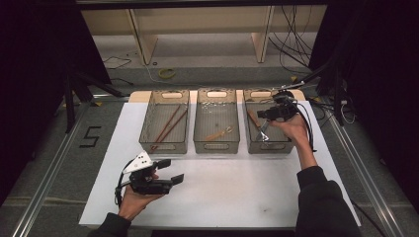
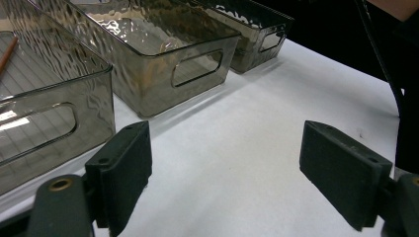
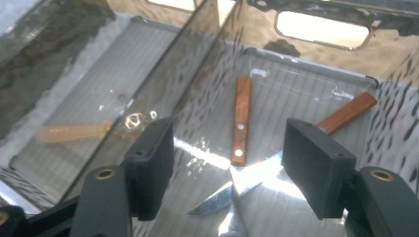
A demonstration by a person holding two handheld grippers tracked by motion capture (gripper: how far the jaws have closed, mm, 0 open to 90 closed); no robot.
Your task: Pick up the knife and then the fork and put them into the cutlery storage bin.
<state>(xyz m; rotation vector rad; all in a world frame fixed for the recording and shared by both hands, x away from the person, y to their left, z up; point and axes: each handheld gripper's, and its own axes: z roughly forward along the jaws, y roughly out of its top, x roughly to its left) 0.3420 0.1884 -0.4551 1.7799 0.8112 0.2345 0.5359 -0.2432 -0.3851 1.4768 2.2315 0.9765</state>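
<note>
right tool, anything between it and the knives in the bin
Nothing visible does. The right tool hangs open above the right bin, and the two wooden-handled knives lie crossed on the bin floor straight below its jaws.

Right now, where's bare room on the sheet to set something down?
Free: the white sheet in front of the three bins, between the left claw and the person's right sleeve; also the strip left of the chopstick bin. Crowded: the bin row, with the right claw over the knife bin.
</note>
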